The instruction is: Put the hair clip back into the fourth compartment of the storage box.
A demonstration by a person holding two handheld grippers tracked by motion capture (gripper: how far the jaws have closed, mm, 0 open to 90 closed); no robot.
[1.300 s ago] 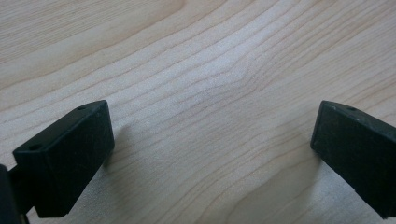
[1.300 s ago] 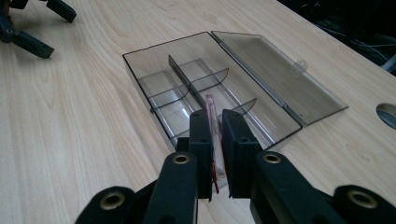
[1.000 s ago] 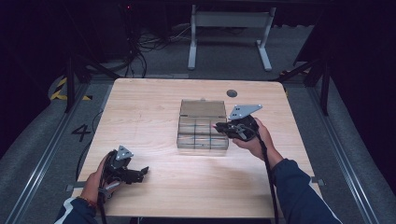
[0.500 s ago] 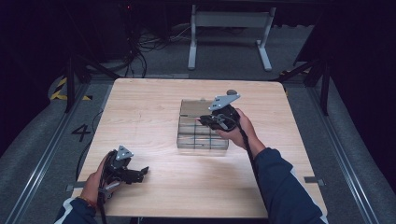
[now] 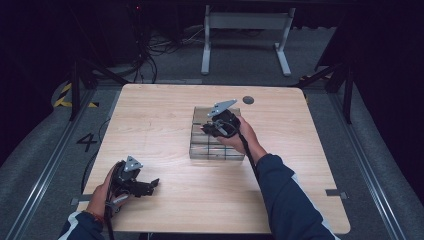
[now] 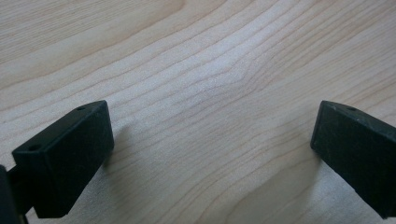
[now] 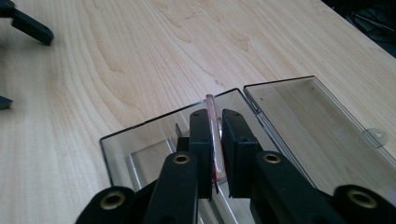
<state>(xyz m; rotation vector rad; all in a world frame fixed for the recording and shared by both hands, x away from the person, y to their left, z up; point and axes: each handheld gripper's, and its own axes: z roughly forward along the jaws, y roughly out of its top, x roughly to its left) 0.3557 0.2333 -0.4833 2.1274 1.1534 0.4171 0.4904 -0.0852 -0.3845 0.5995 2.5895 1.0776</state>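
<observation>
Handling note: the thin clear strip (image 7: 215,140) clamped between the jaws of my right gripper (image 7: 215,154) looks like a light, stiff sliver of plastic with a reddish tint along its lower end. I judge it smooth and slippery, and likely to snap if bent, so I grip it flat across its broad faces, near the lower half, leaving the top edge free. It stands on edge over the clear organiser box (image 7: 140,149), which sits right of the table's (image 5: 160,115) middle, toward the far edge. The box is hard, glossy, transparent plastic with thin walls, internal partitions and a hinged lid (image 7: 317,126) lying open flat beside it, a small latch tab on its rim. The tabletop is pale matte woodgrain. My left gripper (image 5: 145,186) rests near the near left corner, jaws wide apart, nothing between them.
</observation>
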